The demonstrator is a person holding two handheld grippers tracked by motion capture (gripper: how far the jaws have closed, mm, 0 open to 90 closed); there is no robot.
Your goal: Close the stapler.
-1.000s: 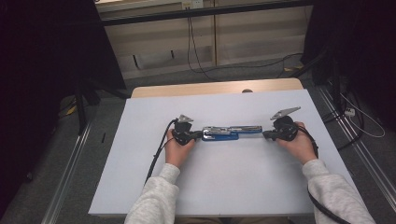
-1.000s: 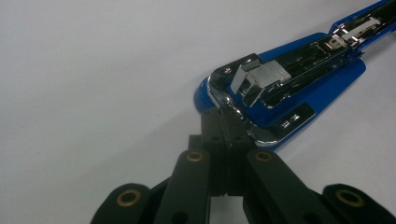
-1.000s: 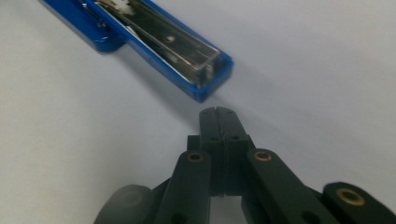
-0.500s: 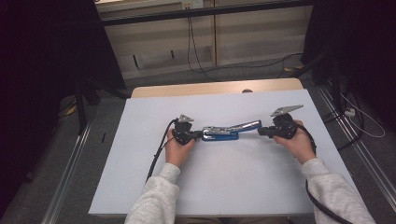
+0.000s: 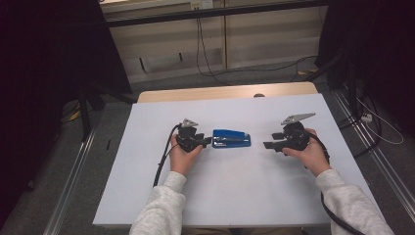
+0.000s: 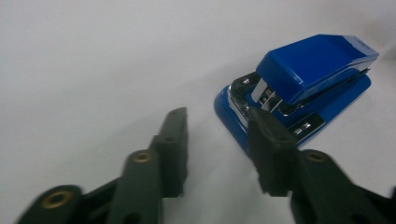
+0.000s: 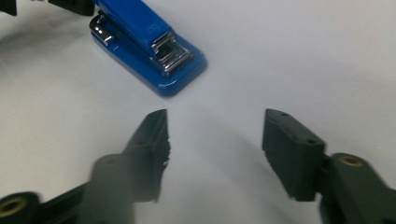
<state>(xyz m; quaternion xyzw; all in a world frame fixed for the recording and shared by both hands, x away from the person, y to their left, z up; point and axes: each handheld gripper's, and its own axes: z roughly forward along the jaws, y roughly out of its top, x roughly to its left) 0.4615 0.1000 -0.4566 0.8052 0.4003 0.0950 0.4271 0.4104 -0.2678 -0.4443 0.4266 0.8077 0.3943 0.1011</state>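
A blue stapler (image 5: 232, 139) lies folded shut on the white table top (image 5: 235, 196), near its middle. My left gripper (image 5: 207, 142) sits just left of it and is open. In the left gripper view the stapler's hinged end (image 6: 303, 79) lies beside my right-hand jaw tip, and the gap of the left gripper (image 6: 219, 135) holds nothing. My right gripper (image 5: 268, 145) hovers a short way right of the stapler, open and empty. In the right gripper view the stapler's chrome front (image 7: 140, 28) lies ahead and to the left of the right gripper (image 7: 215, 135).
A wooden strip (image 5: 225, 92) shows at the table's far edge. Cables run across the floor (image 5: 274, 68) behind it, and metal rails (image 5: 73, 191) flank both sides. A cable (image 5: 164, 156) trails from the left gripper toward the front.
The stapler was stretched out between both grippers; now it lies folded shut. My right gripper has let go and drawn back to the right. My left gripper has opened at the stapler's end.
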